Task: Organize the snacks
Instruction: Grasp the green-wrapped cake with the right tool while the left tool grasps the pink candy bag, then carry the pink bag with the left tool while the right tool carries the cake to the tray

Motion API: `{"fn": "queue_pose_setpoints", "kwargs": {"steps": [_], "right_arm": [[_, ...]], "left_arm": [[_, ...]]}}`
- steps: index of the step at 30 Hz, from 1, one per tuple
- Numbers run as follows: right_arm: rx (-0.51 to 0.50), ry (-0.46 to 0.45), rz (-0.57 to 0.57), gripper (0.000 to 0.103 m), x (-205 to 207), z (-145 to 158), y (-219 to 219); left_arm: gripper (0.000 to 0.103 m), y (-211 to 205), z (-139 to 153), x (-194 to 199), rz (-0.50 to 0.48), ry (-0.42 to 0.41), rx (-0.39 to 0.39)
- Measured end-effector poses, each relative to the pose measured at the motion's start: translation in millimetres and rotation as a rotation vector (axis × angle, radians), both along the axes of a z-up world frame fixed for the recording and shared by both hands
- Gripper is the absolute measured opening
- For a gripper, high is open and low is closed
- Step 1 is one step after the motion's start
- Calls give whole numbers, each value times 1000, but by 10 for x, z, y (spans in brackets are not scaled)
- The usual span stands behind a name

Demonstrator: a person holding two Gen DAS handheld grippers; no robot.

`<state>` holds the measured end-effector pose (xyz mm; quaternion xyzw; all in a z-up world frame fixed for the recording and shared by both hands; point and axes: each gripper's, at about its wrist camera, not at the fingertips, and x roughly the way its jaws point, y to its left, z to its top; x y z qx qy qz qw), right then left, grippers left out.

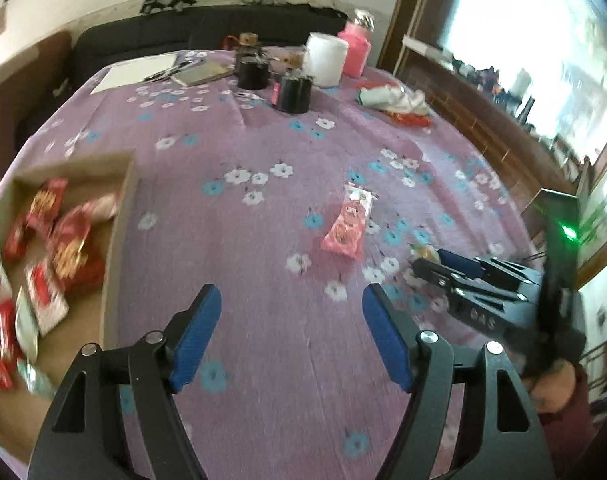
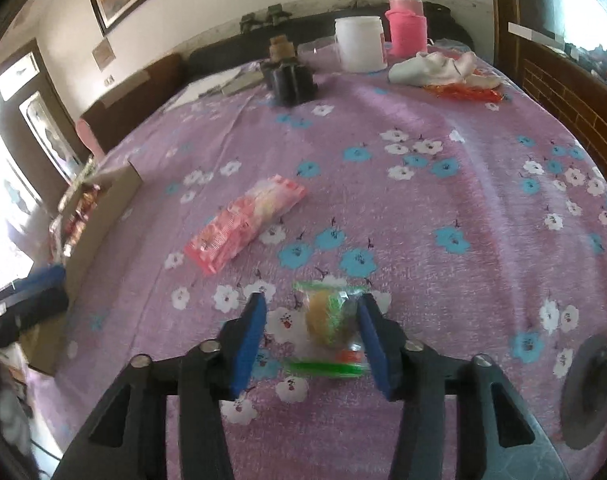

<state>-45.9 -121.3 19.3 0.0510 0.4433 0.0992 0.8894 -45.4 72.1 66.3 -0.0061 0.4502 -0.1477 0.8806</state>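
My right gripper (image 2: 310,300) hangs low over the purple flowered tablecloth (image 2: 463,200), open. A small snack in a clear green-edged wrapper (image 2: 329,326) lies between its blue pads: the right pad is at the wrapper and the left pad stands apart. A pink snack packet (image 2: 247,224) lies further ahead on the cloth, also visible as the pink packet (image 1: 347,224) in the left wrist view. My left gripper (image 1: 291,292) is open and holds nothing, beside the cardboard box (image 1: 121,220) with several red snack packets (image 1: 47,280). The right gripper (image 1: 429,260) shows at the right.
At the far end stand black cylinders (image 1: 295,92), a white tub (image 2: 359,44), a pink bottle (image 2: 407,24), a white cloth (image 2: 435,68) over an orange wrapper (image 2: 463,94), and papers (image 1: 139,70). A wooden window sill (image 1: 483,92) runs along the right.
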Motion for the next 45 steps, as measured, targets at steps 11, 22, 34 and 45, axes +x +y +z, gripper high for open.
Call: {"fn": "queue_pose_setpoints", "kwargs": {"steps": [11,22,34,45], "right_arm": [[144,-7,-51,31,-5,-41,-323],[212,-2,-49,31,17,-64,-403],[154,-61,-21,22,-104,124,-238],[155,-102,36,22,-189,465,125]], "left_arm": [[72,-688,-371,705,-122,12,66],[21,-859,-425,806,-88,31,123],[22,40,149,109,-7,-48,-61],[22,1399,174,-537,240,-75,-137]]}}
